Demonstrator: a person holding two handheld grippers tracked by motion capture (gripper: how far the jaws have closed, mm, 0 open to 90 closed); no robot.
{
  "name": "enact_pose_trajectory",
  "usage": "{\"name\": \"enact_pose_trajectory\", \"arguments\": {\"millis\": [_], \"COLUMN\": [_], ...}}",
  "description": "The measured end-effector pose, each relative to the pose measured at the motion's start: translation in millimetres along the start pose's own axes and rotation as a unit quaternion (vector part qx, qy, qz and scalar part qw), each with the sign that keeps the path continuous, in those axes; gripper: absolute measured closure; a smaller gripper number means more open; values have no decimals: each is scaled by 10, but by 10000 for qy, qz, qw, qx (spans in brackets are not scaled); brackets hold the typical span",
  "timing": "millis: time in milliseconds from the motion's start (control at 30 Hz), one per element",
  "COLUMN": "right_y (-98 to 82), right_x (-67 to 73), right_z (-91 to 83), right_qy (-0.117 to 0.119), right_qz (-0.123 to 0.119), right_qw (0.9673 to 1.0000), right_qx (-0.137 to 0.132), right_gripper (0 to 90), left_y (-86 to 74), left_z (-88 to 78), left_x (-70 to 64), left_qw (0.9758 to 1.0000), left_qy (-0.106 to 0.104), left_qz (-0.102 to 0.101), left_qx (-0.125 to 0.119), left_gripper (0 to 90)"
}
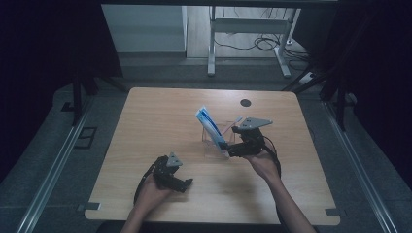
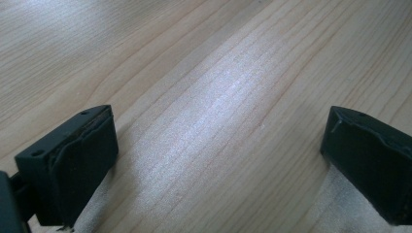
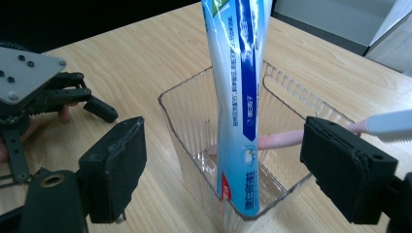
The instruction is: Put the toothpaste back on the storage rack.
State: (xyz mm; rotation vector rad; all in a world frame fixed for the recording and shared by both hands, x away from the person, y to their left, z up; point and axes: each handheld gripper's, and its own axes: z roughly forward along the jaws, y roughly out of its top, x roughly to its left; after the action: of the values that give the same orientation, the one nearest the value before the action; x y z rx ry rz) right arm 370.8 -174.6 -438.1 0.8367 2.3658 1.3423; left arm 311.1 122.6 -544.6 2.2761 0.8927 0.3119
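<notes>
A clear ribbed plastic cup stands near the middle of the wooden table. A blue-and-white toothpaste tube stands in it, leaning toward the far left. A pink toothbrush lies slanted inside, its white head over the rim. My right gripper is open at the cup's near side. Its jaws stand either side of the tube and do not touch it. My left gripper rests open on bare wood at the front left, nothing between its jaws.
A black round grommet sits in the table at the far right of centre. The left gripper shows at the left of the right gripper view, apart from the cup. Beyond the table are desk legs and cables on the floor.
</notes>
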Motion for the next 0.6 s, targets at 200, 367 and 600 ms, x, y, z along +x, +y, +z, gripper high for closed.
{"name": "enact_pose_trajectory", "arguments": {"millis": [200,367,600], "right_y": [-44,-82,-144], "right_x": [13,24,12], "right_z": [-42,-96,-188], "right_qy": [-63,-95,-173], "right_qz": [-25,-85,-131], "right_qw": [10000,9999,9998], "right_qx": [10,-4,10], "right_gripper": [138,132,122], "left_y": [0,0,0], "left_z": [0,0,0], "left_x": [0,0,1], "left_qw": [10000,10000,10000], "left_qy": [-1,-3,-4], "left_qz": [-1,-2,1], "left_qx": [0,2,3], "left_gripper": [1,1,1]}}
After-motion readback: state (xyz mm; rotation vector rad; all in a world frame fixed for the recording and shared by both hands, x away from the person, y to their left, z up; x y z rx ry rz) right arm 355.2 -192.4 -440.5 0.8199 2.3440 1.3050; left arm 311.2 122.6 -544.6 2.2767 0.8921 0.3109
